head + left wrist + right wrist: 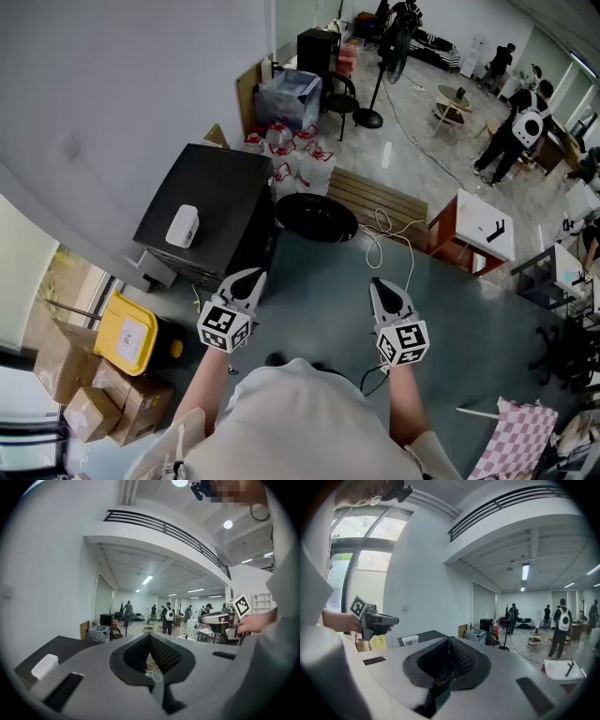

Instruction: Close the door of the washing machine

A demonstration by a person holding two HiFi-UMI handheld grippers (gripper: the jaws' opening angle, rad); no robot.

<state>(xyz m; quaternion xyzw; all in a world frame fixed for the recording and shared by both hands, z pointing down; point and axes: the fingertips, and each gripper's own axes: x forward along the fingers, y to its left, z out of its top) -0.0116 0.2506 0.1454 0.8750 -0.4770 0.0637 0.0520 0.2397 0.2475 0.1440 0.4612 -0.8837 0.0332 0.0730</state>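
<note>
The black washing machine (pixel 211 211) stands at the left against the wall, with a small white box (pixel 183 225) on its top. Its round dark door (pixel 316 217) hangs open to the machine's right. My left gripper (pixel 253 274) is shut and empty, held close to my body, just short of the machine's front corner. My right gripper (pixel 380 281) is shut and empty too, over the grey floor, short of the door. In the left gripper view the jaws (pixel 150 635) meet, with the machine top (pixel 51 651) low at the left. The right gripper view's jaws (pixel 449 639) also meet.
A yellow-lidded bin (pixel 127 333) and cardboard boxes (pixel 89 394) sit left of me. Behind the door lie a wooden pallet (pixel 375 199), a white cable (pixel 384 234) and several bags (pixel 295 155). A red and white table (pixel 478 230) stands at the right; people (pixel 511 131) stand far back.
</note>
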